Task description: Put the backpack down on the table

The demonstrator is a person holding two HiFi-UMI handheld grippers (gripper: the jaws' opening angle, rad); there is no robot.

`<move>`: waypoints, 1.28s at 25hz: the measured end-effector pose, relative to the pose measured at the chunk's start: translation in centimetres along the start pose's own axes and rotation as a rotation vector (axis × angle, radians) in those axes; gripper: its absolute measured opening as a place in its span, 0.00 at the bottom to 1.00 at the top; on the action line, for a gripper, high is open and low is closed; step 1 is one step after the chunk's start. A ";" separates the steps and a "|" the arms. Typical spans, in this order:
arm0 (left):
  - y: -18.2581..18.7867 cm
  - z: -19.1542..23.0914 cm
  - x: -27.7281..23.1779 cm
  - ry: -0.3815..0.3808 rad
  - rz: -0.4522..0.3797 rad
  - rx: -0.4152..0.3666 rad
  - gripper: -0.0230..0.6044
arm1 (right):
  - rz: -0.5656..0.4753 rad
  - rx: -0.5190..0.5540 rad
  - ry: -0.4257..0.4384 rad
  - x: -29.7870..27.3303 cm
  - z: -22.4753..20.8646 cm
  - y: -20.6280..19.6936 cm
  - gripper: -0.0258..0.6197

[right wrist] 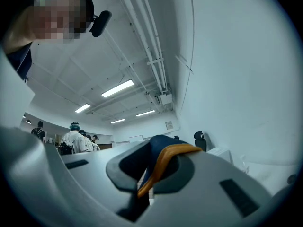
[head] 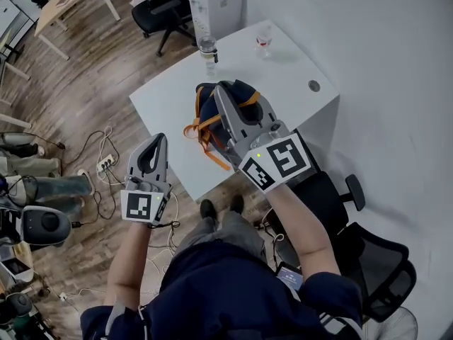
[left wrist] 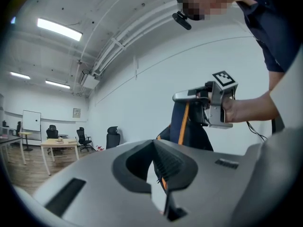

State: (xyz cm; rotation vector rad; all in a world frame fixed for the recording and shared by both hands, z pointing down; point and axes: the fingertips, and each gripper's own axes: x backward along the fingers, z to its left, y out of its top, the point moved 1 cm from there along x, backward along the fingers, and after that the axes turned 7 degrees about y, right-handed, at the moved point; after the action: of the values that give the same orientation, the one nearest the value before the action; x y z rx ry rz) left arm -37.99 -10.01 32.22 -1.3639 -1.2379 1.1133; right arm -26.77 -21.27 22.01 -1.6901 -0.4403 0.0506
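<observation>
A dark blue backpack (head: 207,113) with orange straps hangs over the near part of the white table (head: 283,76). My right gripper (head: 221,91) is shut on its orange top strap (right wrist: 168,157), which runs between the jaws in the right gripper view. The left gripper view shows the backpack (left wrist: 182,126) hanging below my right gripper (left wrist: 189,96); its bottom is hidden, so I cannot tell whether it touches the table. My left gripper (head: 157,140) stays left of the table's near corner, above the floor, shut with nothing in it.
A clear bottle (head: 207,48) and a small glass (head: 263,41) stand at the table's far side, with a white box (head: 219,2) behind. Black office chairs (head: 159,9) (head: 375,268) stand beyond and to the right. Cables and a power strip (head: 105,163) lie on the floor.
</observation>
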 end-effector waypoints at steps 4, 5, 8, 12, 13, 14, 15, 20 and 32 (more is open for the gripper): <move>-0.2 -0.1 -0.5 0.019 0.010 -0.018 0.04 | 0.002 0.017 -0.003 -0.1 -2.5 -1.0 0.05; -0.4 -0.1 -0.7 0.023 0.016 -0.021 0.04 | 0.001 0.032 -0.004 -0.1 -3.2 -1.0 0.05; -1.0 -0.6 -1.1 0.021 0.019 -0.023 0.04 | 0.012 0.086 -0.024 0.1 -5.6 -1.1 0.05; -1.4 -1.2 -1.5 0.021 0.034 -0.024 0.04 | 0.052 0.155 -0.079 1.1 -8.5 -1.6 0.05; -1.5 -1.3 -1.7 0.021 0.037 -0.026 0.04 | 0.068 0.172 -0.094 1.2 -9.2 -1.9 0.05; -1.6 -1.4 -1.8 0.021 0.040 -0.027 0.04 | 0.083 0.185 -0.111 1.5 -9.9 -2.2 0.05; -1.7 -1.6 -2.0 0.020 0.043 -0.027 0.04 | 0.096 0.192 -0.127 1.8 -10.7 -2.5 0.05; -1.8 -2.1 -2.8 0.017 0.054 -0.037 0.04 | 0.140 0.224 -0.171 3.1 -13.8 -3.7 0.05; -2.6 -3.3 -4.4 -0.003 0.076 -0.047 0.04 | 0.257 0.274 -0.274 6.3 -20.1 -7.1 0.05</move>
State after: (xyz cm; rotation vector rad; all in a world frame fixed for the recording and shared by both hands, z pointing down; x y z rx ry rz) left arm -35.43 -14.48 35.32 -1.4553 -1.2297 1.1454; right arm -17.17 -37.53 33.68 -1.4630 -0.3968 0.5136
